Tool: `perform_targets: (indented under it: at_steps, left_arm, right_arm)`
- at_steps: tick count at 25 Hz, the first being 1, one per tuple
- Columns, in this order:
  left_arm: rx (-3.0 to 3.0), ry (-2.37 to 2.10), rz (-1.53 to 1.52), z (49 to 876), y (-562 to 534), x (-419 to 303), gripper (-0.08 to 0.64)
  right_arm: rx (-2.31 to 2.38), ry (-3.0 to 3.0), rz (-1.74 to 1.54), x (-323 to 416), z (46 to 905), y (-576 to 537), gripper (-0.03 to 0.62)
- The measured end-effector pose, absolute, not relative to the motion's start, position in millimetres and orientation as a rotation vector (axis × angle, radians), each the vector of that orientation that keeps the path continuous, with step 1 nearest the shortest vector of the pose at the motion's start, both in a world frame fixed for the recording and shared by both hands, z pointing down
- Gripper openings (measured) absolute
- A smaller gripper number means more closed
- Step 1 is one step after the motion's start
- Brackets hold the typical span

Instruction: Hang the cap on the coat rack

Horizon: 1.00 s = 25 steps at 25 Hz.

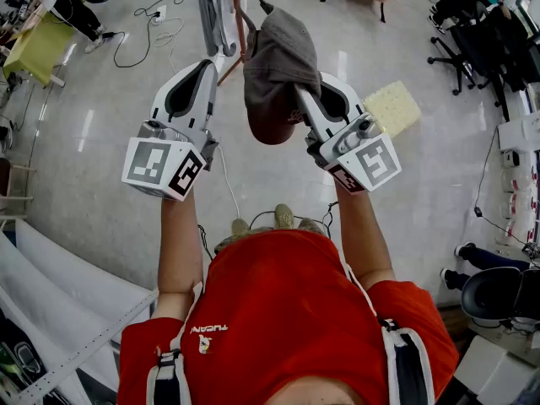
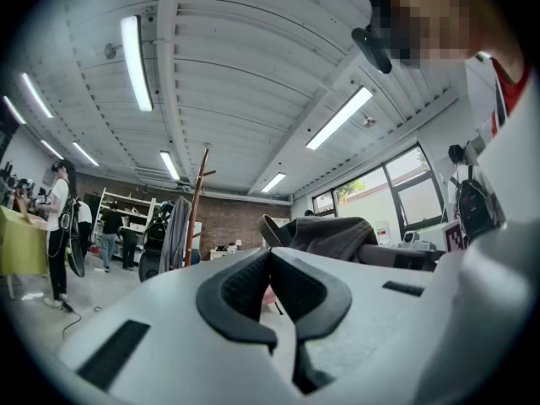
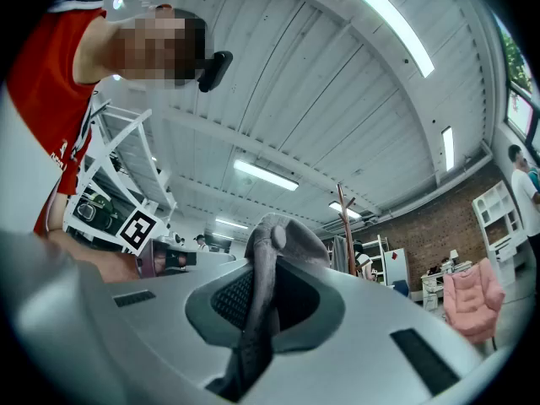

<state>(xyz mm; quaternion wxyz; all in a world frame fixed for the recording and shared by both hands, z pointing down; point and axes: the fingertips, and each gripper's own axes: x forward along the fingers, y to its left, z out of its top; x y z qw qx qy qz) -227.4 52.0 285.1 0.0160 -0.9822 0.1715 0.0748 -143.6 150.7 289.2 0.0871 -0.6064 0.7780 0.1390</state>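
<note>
Progress check, read left to right, all places given against the coat rack.

Left gripper [image 1: 205, 67]: left of the coat rack [image 1: 239, 13] in the head view, raised and pointing toward it. Its own view shows the jaws brought together at the tips with nothing between them. It has no part in holding the cap.

Coat rack: a brown wooden pole with short pegs near the top. Both gripper views show it standing ahead of the person, beyond the jaws. A grey garment [image 2: 175, 229] hangs on its left side. The upper pegs look free, though they are small in these views.

Cap [image 1: 279, 64]: dark grey, in the air just right of the rack's pole in the head view, hanging crown-down from its pinched edge. It touches neither a peg nor the pole, as far as can be told.

Right gripper [image 1: 301, 91]: right of the rack, tilted slightly upward. Its own view shows the jaws clamped on a fold of the cap's fabric, which runs up between the pads.

Status, judged:
- Done: cap is picked up, held securely by one gripper, and brought in front of the rack.
- Left: close the remaining gap, raise the cap to a free peg, and settle the crown or back strap over it. Then part the right jaws and draw back.
- Hanging itself not yet begun.
</note>
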Motion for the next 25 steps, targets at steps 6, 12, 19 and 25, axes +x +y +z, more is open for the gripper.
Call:
perform_targets:
  at_steps: [6,12,19,25]
  left_arm:
    - [-3.055,0.541,0.214,289,55,-222,0.009]
    - [-3.016,0.563,0.205,282,63,-194,0.009]
    - [-3.01,0.629,0.201,277,68,-153,0.009]
    - [-3.004,0.64,0.189,272,54,-134,0.009]
  right_arm:
    - [-1.759,2.305,0.473,-138,284,157,0.035]
    - [-1.707,2.323,0.506,-106,279,163,0.035]
    - [-1.665,2.363,0.475,-51,276,164,0.035]
    - [-1.659,2.367,0.475,-26,271,147,0.035]
